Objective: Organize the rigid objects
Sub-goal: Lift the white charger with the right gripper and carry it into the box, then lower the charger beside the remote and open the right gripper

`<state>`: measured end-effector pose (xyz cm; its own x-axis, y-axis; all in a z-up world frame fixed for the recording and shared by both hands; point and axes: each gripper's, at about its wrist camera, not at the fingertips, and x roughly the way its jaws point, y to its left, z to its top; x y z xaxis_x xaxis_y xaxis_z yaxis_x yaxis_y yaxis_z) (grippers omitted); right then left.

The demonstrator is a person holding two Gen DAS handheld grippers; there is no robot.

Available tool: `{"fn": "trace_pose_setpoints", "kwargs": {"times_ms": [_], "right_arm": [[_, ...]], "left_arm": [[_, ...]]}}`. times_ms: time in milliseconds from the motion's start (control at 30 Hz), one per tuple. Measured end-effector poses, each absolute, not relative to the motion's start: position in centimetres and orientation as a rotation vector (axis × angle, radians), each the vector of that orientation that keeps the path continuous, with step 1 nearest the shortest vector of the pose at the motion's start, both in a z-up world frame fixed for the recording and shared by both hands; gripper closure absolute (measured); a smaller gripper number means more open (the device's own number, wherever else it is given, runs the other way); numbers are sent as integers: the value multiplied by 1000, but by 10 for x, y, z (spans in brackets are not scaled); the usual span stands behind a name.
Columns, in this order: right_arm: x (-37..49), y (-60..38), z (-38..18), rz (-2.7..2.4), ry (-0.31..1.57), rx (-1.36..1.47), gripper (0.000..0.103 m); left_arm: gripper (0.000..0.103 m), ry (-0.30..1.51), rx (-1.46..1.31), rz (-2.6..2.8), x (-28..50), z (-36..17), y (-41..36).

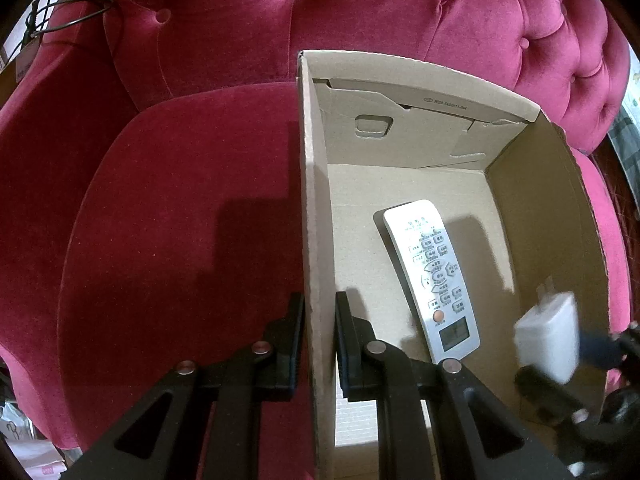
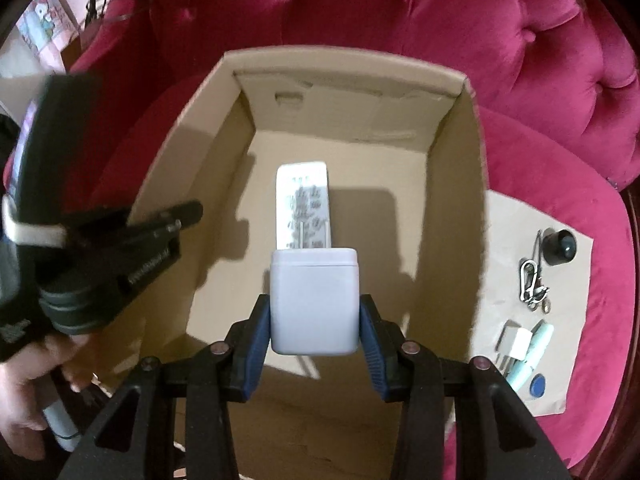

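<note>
Tufted crimson velvet sofa (image 2: 540,60); right tool (image 2: 315,322) clamping smooth white charger (image 2: 314,300), left tool (image 1: 318,340) pinching corrugated box wall (image 1: 314,240).

remote control (image 2: 303,206) near end hidden behind white charger (image 2: 314,300), its buttons blurred, charger prongs unseen

An open cardboard box (image 2: 456,184) sits on a red velvet seat, its flaps up and its brown floor bare at the far end. A white remote control (image 1: 432,280) lies flat and face up on that floor, buttons showing, its small display at the near end. A white charger block (image 2: 314,300) hangs above the near part of the box, its prongs pointing away toward the far side, blurred in the left wrist view.
</note>
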<state>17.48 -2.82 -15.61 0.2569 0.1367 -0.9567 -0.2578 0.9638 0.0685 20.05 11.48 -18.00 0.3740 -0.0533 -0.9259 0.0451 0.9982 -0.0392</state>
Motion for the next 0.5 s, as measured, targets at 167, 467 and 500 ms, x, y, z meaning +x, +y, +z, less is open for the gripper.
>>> {"fn": "trace_pose_setpoints", "kwargs": {"times_ms": [167,467,500], "right_arm": [[171,-19,-178,265,1341,-133,57],[165,-11,-211,243,1450,-164,57],[165,-12,-213,239,1455,-163,57]], "left_arm": [[87,1188,-9,-62,200,-180,115],[87,1189,-13,-63,200,-180,116],[87,1189,-11,-63,199,-180,116]]}}
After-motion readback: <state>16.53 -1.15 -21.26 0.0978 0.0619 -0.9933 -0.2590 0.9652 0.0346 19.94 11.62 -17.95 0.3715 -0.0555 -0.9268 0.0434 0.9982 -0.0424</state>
